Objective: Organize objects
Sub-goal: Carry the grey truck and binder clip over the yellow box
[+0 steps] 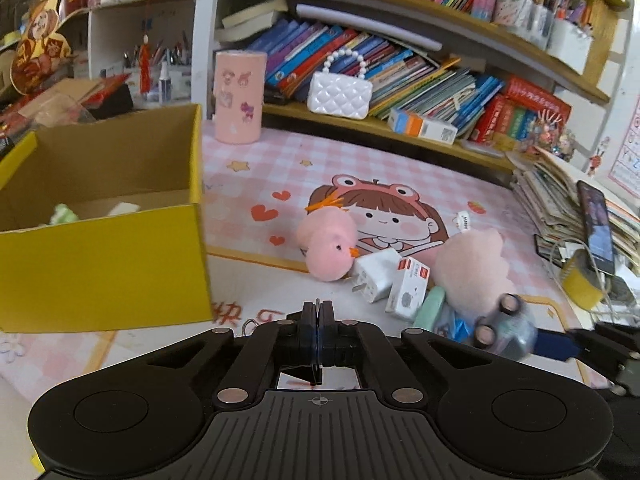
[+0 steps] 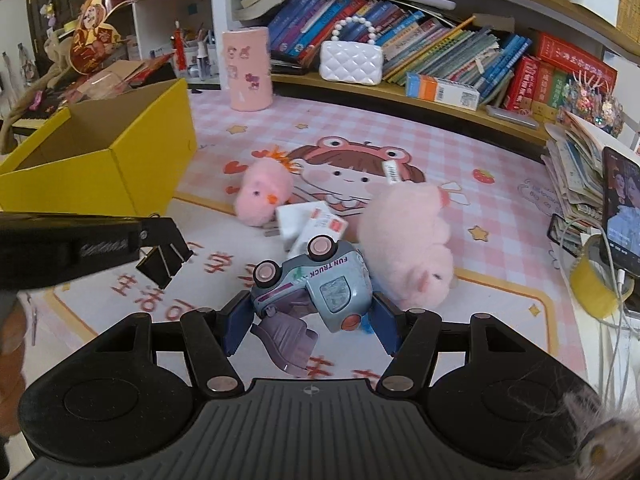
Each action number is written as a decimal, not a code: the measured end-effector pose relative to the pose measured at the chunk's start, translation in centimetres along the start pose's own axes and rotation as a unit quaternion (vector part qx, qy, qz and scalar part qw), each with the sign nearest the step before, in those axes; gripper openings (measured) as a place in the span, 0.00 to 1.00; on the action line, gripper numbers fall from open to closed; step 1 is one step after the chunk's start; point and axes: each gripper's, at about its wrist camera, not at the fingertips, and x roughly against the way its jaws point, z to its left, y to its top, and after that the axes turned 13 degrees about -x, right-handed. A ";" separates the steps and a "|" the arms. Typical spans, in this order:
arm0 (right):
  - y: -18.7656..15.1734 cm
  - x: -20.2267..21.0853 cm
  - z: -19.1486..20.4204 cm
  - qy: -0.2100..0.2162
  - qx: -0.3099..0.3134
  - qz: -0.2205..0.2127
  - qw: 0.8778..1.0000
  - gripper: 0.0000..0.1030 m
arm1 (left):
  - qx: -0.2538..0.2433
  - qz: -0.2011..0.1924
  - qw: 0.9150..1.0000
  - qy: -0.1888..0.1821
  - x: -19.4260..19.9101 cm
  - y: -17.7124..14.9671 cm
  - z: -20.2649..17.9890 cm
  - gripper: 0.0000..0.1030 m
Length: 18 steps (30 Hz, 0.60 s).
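Note:
My left gripper point(image 1: 318, 308) is shut on the wire handle of a black binder clip point(image 2: 164, 266), which hangs from its tip above the mat in the right wrist view. Just left of it stands an open yellow cardboard box point(image 1: 100, 264) with a few pale items inside. My right gripper point(image 2: 310, 304) is shut on a light-blue toy truck point(image 2: 316, 280), tipped on its side between the blue pads. Beyond it lie a pink chick plush point(image 2: 262, 194), a pink pig plush point(image 2: 408, 240), a white charger point(image 1: 376, 276) and a small white carton point(image 1: 408, 288).
A pink cylinder point(image 1: 239, 96) and a white quilted handbag point(image 1: 340, 94) stand at the back below shelves of books. At the right are a paper stack point(image 1: 560, 196), a propped phone point(image 1: 596, 228), a yellow tape roll point(image 1: 582, 284) and cables.

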 end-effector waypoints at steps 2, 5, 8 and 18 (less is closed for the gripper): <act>-0.3 0.2 1.2 0.005 0.004 0.001 1.000 0.58 | -0.002 -0.005 1.000 0.003 1.2 -0.5 0.7 0.00; -0.9 0.5 3.3 0.015 0.013 0.002 1.000 0.58 | -0.004 -0.009 1.000 0.010 2.8 -1.5 2.1 0.00; -1.6 0.8 5.7 0.026 0.023 0.005 0.999 0.58 | -0.003 -0.008 1.000 0.018 4.4 -2.6 3.8 0.00; -4.6 1.2 12.9 0.054 0.018 0.042 0.997 0.58 | 0.014 -0.005 0.999 0.046 9.3 -6.2 10.0 0.00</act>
